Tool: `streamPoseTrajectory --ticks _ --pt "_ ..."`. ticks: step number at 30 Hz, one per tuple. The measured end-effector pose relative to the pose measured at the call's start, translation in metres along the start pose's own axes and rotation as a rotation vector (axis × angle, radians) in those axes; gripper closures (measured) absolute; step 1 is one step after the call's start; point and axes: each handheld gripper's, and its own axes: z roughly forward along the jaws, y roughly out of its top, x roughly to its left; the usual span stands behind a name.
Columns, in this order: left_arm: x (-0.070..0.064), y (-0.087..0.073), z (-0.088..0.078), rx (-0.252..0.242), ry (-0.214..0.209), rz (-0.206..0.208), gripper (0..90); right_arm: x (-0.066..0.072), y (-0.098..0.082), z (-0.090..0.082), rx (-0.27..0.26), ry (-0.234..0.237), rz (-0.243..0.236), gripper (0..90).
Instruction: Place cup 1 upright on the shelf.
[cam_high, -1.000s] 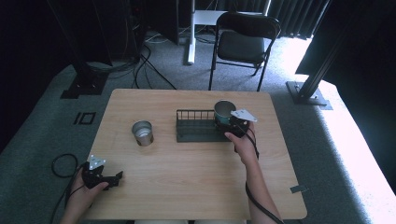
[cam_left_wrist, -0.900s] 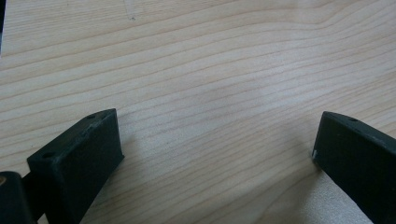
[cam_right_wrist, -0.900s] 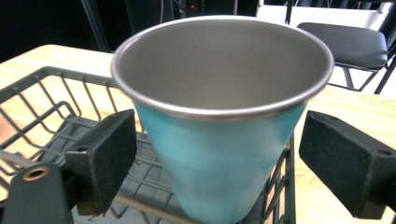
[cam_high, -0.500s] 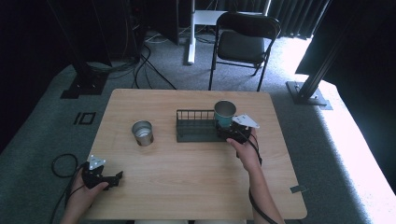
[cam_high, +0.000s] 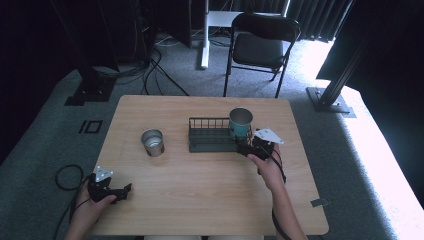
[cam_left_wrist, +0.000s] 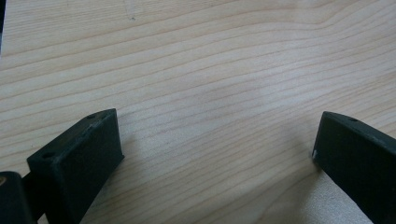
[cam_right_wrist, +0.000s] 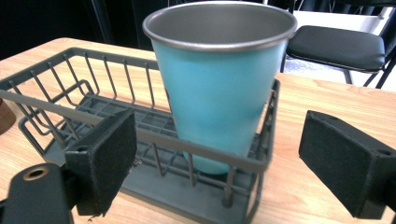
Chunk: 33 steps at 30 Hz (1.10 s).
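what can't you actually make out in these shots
- Foot of the blue cup: in the right hand-held gripper view the front wall of the wire basket crosses it, so how it sits on the basket floor is unclear.
- Inside of the silver cup: too small in the high view to tell whether it holds anything.
- Right hand-held gripper: in the high view its grey plate hides the jaws.
- Left hand-held gripper: jaw tips cut off by the bottom edge.

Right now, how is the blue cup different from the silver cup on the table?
The blue cup stands inside the wire rack, at its right end; the silver cup stands alone on the bare table, left of the rack. The blue cup has a painted blue outside and looks taller; the silver cup is plain metal and looks shorter. The open right gripper faces the blue cup; no gripper is near the silver cup. Both stand upright, metal inside.
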Motion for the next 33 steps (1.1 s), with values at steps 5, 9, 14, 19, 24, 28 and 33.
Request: streamPoseTrajectory --ticks 5,9,14,19,24,28,33 --pt "0.0 0.0 0.0 0.0 0.0 0.0 1.8 -0.003 -0.007 -0.008 0.009 -0.005 0.002 11.2" --pt "0.0 0.0 0.0 0.0 0.0 0.0 1.8 -0.007 -0.014 -0.012 0.02 -0.011 -0.005 11.2" --pt "0.0 0.0 0.0 0.0 0.0 0.0 1.8 -0.014 -0.024 -0.019 0.033 -0.028 0.011 11.2" --pt "0.0 0.0 0.0 0.0 0.0 0.0 1.8 -0.019 -0.036 -0.023 0.05 -0.041 0.017 11.2" --pt "0.0 0.0 0.0 0.0 0.0 0.0 1.8 -0.024 -0.047 -0.027 0.069 -0.048 0.028 11.2" --pt "0.0 0.0 0.0 0.0 0.0 0.0 1.8 -0.026 -0.054 -0.03 0.084 -0.055 0.031 11.2" --pt "0.0 0.0 0.0 0.001 0.001 0.001 1.8 -0.032 -0.063 -0.034 0.115 -0.071 0.037 11.2"
